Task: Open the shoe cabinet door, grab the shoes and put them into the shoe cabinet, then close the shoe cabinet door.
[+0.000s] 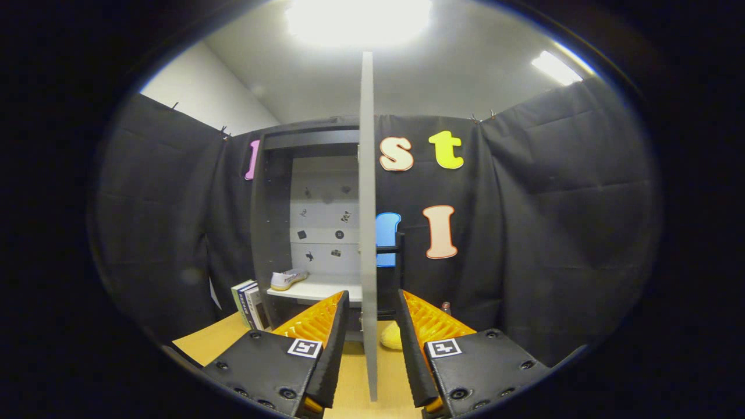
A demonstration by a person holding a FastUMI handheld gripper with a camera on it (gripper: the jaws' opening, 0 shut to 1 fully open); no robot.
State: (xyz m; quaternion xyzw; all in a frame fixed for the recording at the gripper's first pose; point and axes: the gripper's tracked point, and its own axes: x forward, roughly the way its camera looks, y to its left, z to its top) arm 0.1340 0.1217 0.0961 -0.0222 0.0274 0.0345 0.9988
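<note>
Claw (pixel 372 326) fingers stand apart on either side of the door (pixel 366 221), whose thin edge runs straight up between them, seen end-on; whether either finger touches the panel I cannot tell, and neither visibly presses on it, so I would not call it gripped; the door stands swung wide open, edge toward the camera. Left of the door lies the open cabinet (pixel 279 203); one shoe (pixel 288 279) rests on the shelf (pixel 314 288) inside, toe pointing toward the books (pixel 249 302) that stand outside against the cabinet's left wall. A dark handle (pixel 391 249) juts from the door's right face, beyond the right finger; a yellow thing (pixel 391 336) sits low on the surface (pixel 349 378) just right of the door, too hidden to name.

With a shoe already shelved, the step in hand looks like closing; to do it well, push on the door's right face, near its free edge; sweep in an arc about the hinge; keep the left finger clear of the shelf front as the gap narrows.
</note>
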